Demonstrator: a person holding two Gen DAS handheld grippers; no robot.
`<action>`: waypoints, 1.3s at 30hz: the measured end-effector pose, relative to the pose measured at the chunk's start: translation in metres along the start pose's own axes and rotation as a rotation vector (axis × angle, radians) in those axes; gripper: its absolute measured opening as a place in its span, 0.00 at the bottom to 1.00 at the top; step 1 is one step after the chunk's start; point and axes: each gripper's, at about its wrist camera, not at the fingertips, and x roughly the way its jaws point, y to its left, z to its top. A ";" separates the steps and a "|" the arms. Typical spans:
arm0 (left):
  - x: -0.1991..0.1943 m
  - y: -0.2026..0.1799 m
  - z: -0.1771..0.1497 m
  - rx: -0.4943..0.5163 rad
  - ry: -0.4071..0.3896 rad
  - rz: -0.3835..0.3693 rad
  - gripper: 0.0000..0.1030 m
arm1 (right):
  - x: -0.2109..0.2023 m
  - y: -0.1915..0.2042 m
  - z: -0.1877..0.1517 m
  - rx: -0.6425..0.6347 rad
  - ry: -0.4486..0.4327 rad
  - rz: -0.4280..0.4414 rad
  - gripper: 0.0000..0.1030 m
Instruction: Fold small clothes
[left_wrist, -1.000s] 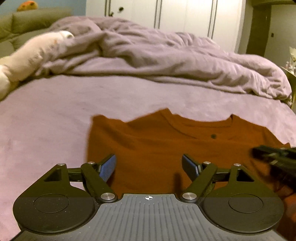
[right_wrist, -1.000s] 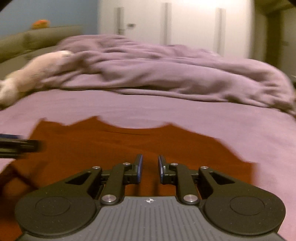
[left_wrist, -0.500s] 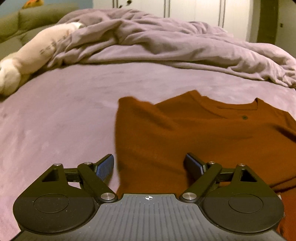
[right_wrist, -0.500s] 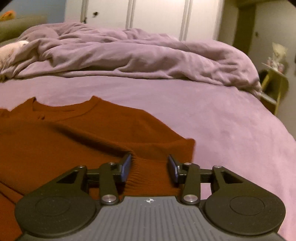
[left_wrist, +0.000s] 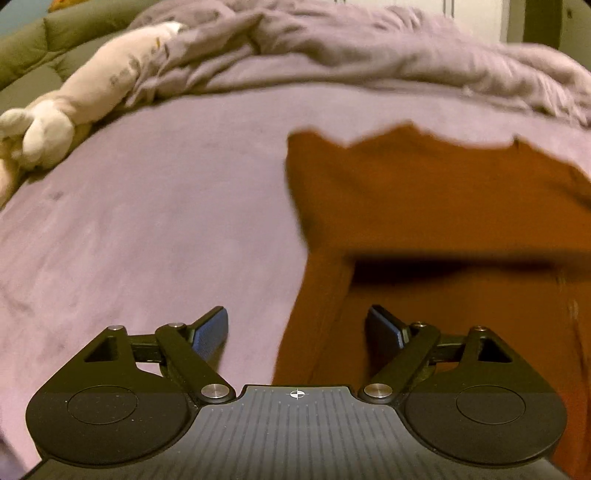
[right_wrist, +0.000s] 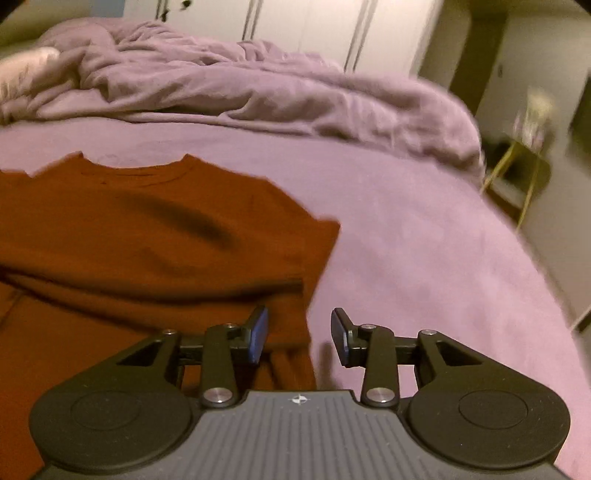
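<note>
Purple bedsheet (left_wrist: 147, 221) fills the lower frame. My left gripper (left_wrist: 295, 332) and right gripper (right_wrist: 299, 332), both spread, straddle the rust shirt's (right_wrist: 129, 229) side edges. Judged step: side fold; next, pinch each edge. Rumpled duvet (right_wrist: 240, 88) beyond.

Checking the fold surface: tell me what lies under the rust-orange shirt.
The rust-orange shirt lies on the purple bedsheet, its upper part folded over its lower part. Whatever sits beneath the fabric is covered.
</note>
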 end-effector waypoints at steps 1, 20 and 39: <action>-0.010 0.005 -0.012 0.016 0.004 -0.019 0.85 | -0.010 -0.008 -0.006 0.041 0.024 0.032 0.34; -0.091 0.060 -0.133 -0.121 0.233 -0.337 0.60 | -0.134 -0.070 -0.163 0.334 0.285 0.387 0.43; -0.119 0.089 -0.084 -0.267 0.157 -0.637 0.07 | -0.122 -0.074 -0.147 0.464 0.281 0.579 0.05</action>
